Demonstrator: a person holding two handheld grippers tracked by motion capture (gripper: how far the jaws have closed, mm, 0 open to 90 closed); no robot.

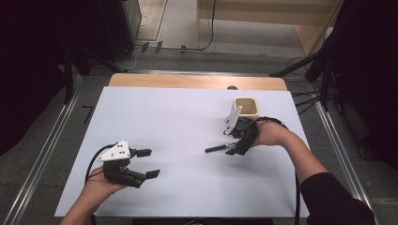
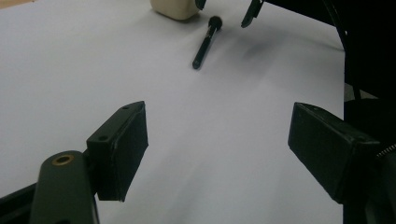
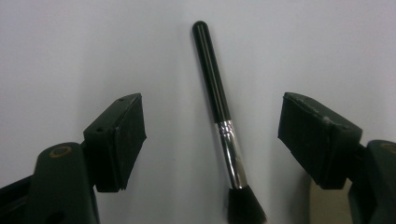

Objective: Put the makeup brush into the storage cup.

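A: The brush [image 3: 219,105] lies flat on the white tabletop [image 1: 178,122], between the spread jaws of our right tool [image 3: 212,135]; nothing presses on it yet. We straddle it at the metal collar, probably because that is the stiffest spot to pinch.

B: And nearest to us, our left tool [image 1: 151,163] hangs released too, jaws wide with nothing between them, low over bare tabletop. We judge it is parked there to stay out of the way.

A: Agreed. What do we make of the brush itself?

B: A slim, round, glossy black handle with a rounded end, then a bright silver ferrule, then a dark tuft of soft bristles flaring toward us in the right gripper view. Smooth and thin, so we think it may roll or slip if the pads close off-centre.

A: The pads look like matte black blocks, squared off, which should help.

B: Beyond the brush, just past our right hand [image 1: 272,133], stands a cream cup [image 1: 247,106], squarish with rounded corners and open on top. We take it for the brush's holder.

A: Farther still, the wooden edge [image 1: 197,81] of the tabletop shows past the white sheet.
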